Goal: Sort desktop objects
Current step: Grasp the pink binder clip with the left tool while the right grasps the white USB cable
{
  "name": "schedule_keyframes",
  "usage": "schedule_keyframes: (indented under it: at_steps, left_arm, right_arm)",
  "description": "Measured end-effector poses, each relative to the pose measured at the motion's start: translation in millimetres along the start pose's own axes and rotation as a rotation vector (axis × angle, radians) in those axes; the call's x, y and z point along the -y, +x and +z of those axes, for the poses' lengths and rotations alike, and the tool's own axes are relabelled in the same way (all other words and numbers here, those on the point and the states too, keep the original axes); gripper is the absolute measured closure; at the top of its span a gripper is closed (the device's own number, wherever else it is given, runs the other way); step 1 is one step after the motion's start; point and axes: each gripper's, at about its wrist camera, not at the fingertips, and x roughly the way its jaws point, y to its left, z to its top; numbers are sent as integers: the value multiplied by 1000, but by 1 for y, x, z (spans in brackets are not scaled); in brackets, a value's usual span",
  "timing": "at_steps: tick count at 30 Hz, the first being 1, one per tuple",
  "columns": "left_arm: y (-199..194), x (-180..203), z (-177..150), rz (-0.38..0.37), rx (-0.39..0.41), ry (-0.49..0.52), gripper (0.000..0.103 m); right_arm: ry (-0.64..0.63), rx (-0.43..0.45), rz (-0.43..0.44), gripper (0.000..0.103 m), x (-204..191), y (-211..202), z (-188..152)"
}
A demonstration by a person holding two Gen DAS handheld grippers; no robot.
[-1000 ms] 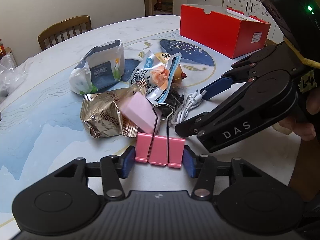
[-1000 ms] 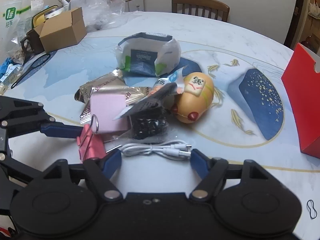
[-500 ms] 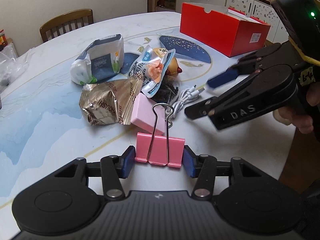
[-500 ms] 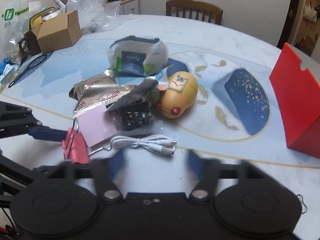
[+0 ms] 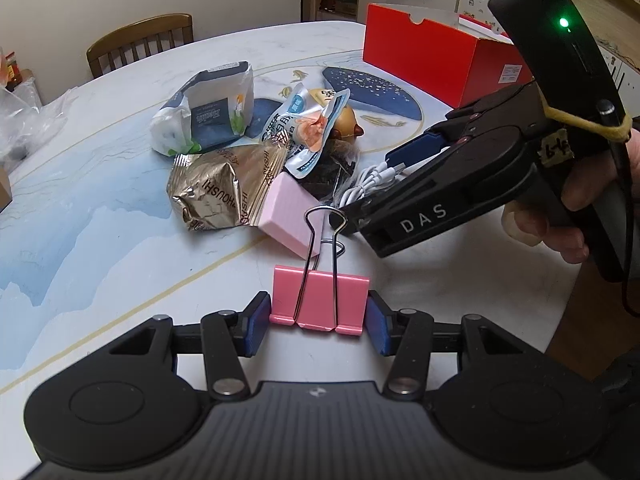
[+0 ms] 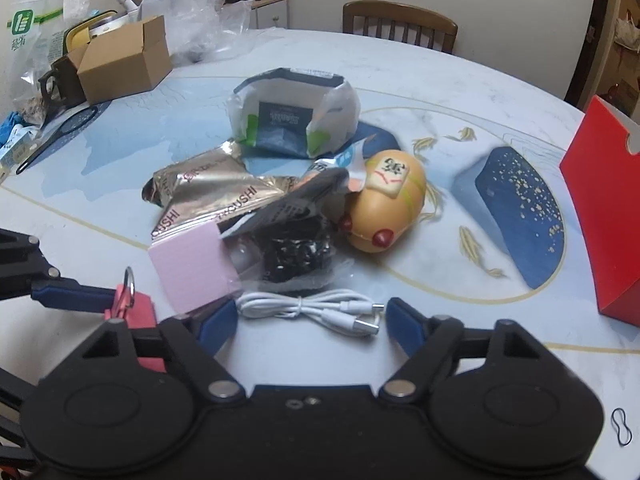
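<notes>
While our left gripper [image 5: 319, 316] stays clamped on the pink binder clip [image 5: 320, 300], pads pressing both its sides just as a second ago, the action is on the other side. Our right gripper [image 6: 312, 318] has just been closing back down after flaring wide half a second ago, and now its blue fingers [image 6: 218, 326] bracket the coiled white charging cable [image 6: 308, 310] lying on the table [image 6: 460, 80]. The pads aren't on it yet; there's a gap on each side, so nothing is held there.

From the left wrist view we see that gripper angled down over the cable's far end, a person's hand [image 5: 576, 184] wrapped round its handle.

Just beyond the cable sits the rest of the pile: the pink eraser block [image 6: 192, 268], a clear bag of something dark [image 6: 296, 256], the gold foil snack packet [image 6: 208, 192], a yellow egg-shaped toy [image 6: 388, 204] and a white-and-navy pouch [image 6: 292, 116]. The red box [image 5: 440, 56] waits well apart at the table's far edge.

Our read: clip secured, cable lined up as the next pick, the other items still unsorted. The cable is loose and low, so the fingers could skim over it.
</notes>
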Motion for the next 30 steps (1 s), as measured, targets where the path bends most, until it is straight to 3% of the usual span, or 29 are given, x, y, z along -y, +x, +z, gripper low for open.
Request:
schedule_keyframes:
  at_steps: [11,30]
  left_arm:
    - [-12,7,4,-35,28,2,54]
    - [-17,34,43,-102,105,41,55]
  right_arm:
    - [61,9,-2,29,14,-18,-10]
    - [178,70,-13,32,57,-70,-20]
